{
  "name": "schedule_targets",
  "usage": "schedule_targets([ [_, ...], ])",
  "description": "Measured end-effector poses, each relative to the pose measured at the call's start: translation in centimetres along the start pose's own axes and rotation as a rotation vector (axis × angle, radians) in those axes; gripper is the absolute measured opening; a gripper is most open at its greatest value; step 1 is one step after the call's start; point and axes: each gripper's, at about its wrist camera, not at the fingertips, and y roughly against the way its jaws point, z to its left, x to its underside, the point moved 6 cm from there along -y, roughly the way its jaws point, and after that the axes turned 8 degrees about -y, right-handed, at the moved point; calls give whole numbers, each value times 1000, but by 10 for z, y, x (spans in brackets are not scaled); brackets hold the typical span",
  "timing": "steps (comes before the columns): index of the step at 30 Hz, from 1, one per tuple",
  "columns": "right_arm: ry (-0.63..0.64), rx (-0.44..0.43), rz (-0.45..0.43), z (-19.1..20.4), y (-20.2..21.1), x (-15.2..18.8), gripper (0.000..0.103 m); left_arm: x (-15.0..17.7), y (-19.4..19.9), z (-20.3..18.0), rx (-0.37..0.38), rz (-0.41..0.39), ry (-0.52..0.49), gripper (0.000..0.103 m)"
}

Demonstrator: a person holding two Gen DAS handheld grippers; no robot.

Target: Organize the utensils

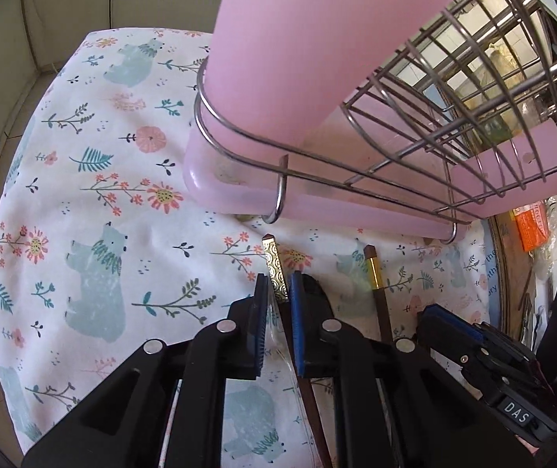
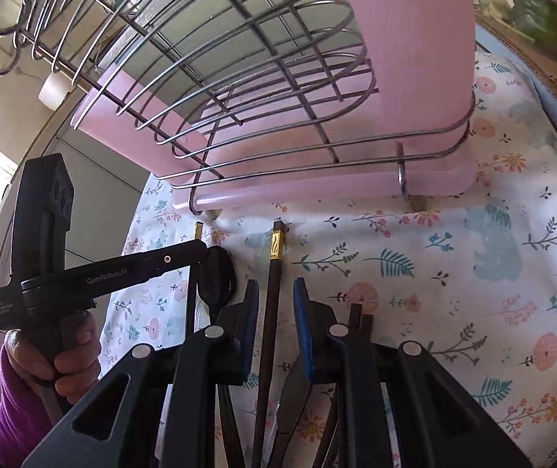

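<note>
Two black grippers with blue pads work low over a floral tablecloth [image 1: 83,179]: left gripper [image 1: 278,292] and right gripper [image 2: 276,292], each spread apart astride a dark gold-tipped chopstick [image 2: 274,265]. Beyond stands a wire rack on pink tray [image 2: 317,191].

Wire rack [image 1: 415,148] on pink tray [image 1: 239,195] blocking passage ahead; open floral cloth [image 1: 83,195] to left; chopsticks [image 2: 274,273] lying between jaws, second gripper [image 2: 122,273] crowding that side.
</note>
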Motion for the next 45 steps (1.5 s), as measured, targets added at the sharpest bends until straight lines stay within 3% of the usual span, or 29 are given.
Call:
schedule_targets([
  [7,-14,2,5,0,-1,-5,18,-2,-2,7,38,26,67,11],
  [14,-7,4,10,4,-3,-7,18,-1,12,3,39,22,42,11],
  [30,-36,-7,44,6,-16,-9,18,-1,-6,-6,-1,43,16,9],
  [45,-74,9,95,-2,-34,-20,17,-2,47,-11,101,-81,-19,6],
])
